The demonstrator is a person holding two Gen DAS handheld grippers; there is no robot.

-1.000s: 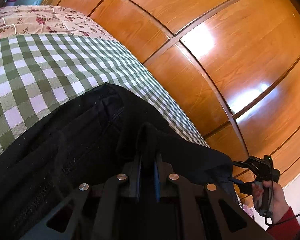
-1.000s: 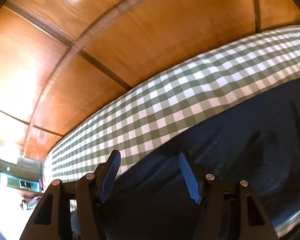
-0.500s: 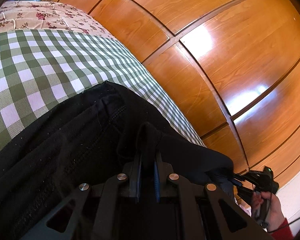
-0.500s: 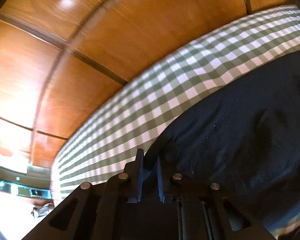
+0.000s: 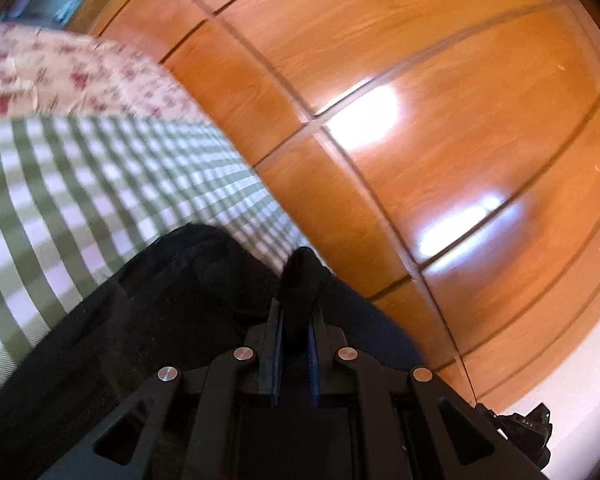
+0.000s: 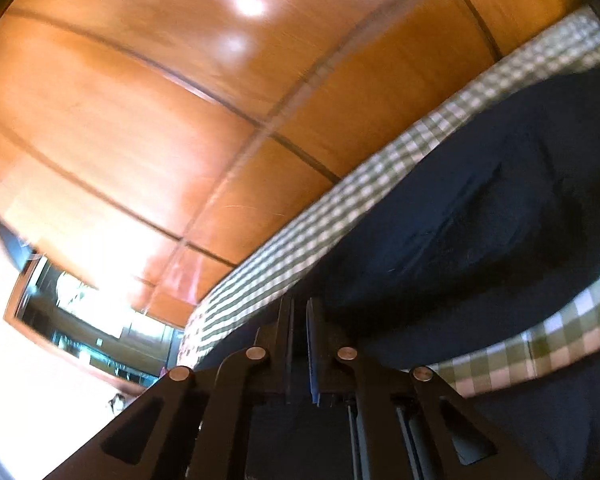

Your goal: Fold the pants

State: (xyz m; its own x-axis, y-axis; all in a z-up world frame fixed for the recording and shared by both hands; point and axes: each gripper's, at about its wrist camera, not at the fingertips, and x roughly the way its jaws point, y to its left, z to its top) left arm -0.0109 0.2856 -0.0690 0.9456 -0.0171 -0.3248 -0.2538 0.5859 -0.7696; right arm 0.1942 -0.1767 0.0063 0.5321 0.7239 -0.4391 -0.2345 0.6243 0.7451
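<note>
Gripping the pants [image 5: 172,320] in both tongs, I report as follows. My left tongs [image 5: 296,320] are clamped on a raised pinch of black cloth that stands up between the blue-edged fingers. My right tongs [image 6: 300,320] are drawn nearly together on an edge of the same garment; the cloth passes between the fingers, though the exact bite is hidden in shadow.

The pants lie ahead of and beneath both tongs on the checked bedcover [image 5: 60,208]. From the left tongs the bulk of the cloth runs off to the left and back under the frame. From the right tongs it spreads forward and to the right [image 6: 480,220]. I judge the long axis to run between my two grips, roughly along the bed edge beside the wood panels [image 5: 420,120], so neither hand is nearer: each holds one end. The coming fold should turn on carrying both grips the same way across that axis.

A floral cover [image 5: 60,72] lies far ahead-left of the left tongs. Both views are blurred. Writing: small letters on the black device [image 5: 528,424] at lower right, possibly "DAS"; uncertain.
</note>
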